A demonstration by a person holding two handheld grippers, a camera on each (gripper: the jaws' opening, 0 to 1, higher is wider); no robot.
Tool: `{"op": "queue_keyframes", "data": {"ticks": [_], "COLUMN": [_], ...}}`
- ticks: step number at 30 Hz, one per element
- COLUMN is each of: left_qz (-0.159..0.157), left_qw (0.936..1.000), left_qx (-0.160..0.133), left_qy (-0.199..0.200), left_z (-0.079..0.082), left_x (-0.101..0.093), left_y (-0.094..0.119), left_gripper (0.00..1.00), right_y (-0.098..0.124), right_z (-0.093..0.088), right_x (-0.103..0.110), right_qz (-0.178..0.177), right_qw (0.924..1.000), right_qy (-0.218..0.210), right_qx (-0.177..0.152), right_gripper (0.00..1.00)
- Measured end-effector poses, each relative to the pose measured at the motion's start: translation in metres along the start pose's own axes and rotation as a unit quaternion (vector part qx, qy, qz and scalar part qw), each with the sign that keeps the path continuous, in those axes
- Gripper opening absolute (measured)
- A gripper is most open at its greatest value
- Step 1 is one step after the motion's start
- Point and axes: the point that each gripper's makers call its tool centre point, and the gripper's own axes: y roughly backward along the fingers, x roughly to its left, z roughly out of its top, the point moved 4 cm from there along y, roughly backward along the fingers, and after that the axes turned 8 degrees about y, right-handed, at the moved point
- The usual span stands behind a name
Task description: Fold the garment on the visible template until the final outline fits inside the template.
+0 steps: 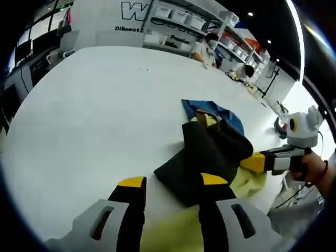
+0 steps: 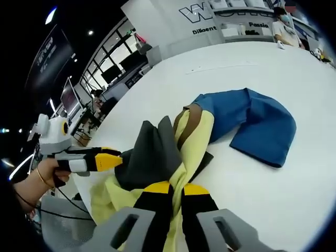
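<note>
A heap of cloth lies on the white table [image 1: 94, 110]: a dark grey garment [image 1: 205, 152] [image 2: 149, 152] over a pale yellow garment [image 1: 249, 181] [image 2: 197, 131], with a blue garment [image 1: 215, 110] [image 2: 257, 123] behind. My left gripper [image 1: 172, 181] [image 2: 113, 159] is open, its jaws straddling the dark garment's near corner above yellow cloth. My right gripper [image 2: 176, 189] [image 1: 249, 163] is shut on a fold of the yellow garment at the heap's side. A brown strip shows where the yellow and blue cloth meet.
The table's edge runs close behind the heap on the right gripper's side. Shelves with bins [image 1: 178, 21] and a person [image 1: 210, 47] stand beyond the far edge. A hand [image 1: 315, 170] holds the right gripper. Desks with monitors [image 2: 68, 97] line one side.
</note>
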Motion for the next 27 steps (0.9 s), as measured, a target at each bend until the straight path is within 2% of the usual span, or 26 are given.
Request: {"op": "queue_keyframes", "data": {"ticks": [1, 5, 11, 14, 16, 22, 24, 27], "left_qz": [-0.002, -0.011, -0.025, -0.043, -0.053, -0.054, -0.057, -0.059], "left_qw": [0.9999, 0.9996, 0.9990, 0.9984, 0.9973, 0.9979, 0.9974, 0.9963], "left_qx": [0.004, 0.006, 0.013, 0.025, 0.028, 0.004, -0.021, -0.040], "left_qy": [0.014, 0.024, 0.036, 0.025, 0.043, 0.036, 0.038, 0.048], "left_z": [-0.001, 0.000, 0.001, -0.001, -0.001, 0.007, 0.016, 0.025], "left_x": [0.000, 0.000, -0.005, -0.008, -0.008, -0.007, -0.006, -0.008], "left_y": [-0.001, -0.007, -0.015, -0.016, -0.017, -0.008, -0.001, 0.011], "left_gripper": [0.34, 0.31, 0.19, 0.10, 0.00, 0.00, 0.00, 0.00], "right_y": [0.000, 0.000, 0.000, 0.000, 0.000, 0.000, 0.001, 0.003], "right_z": [0.000, 0.000, 0.001, 0.001, 0.002, 0.002, 0.003, 0.004], "right_x": [0.000, 0.000, 0.000, 0.000, 0.000, -0.001, -0.001, -0.001], "right_qz": [0.000, 0.002, 0.003, 0.003, 0.003, -0.001, -0.001, 0.002], "right_qw": [1.0000, 1.0000, 1.0000, 1.0000, 1.0000, 1.0000, 1.0000, 0.9999], "right_qy": [0.000, -0.001, 0.001, -0.001, 0.000, 0.000, -0.005, -0.010], "right_qx": [0.000, 0.000, 0.000, 0.000, -0.001, -0.004, -0.005, -0.009], "right_gripper": [0.00, 0.00, 0.00, 0.00, 0.00, 0.00, 0.00, 0.00]}}
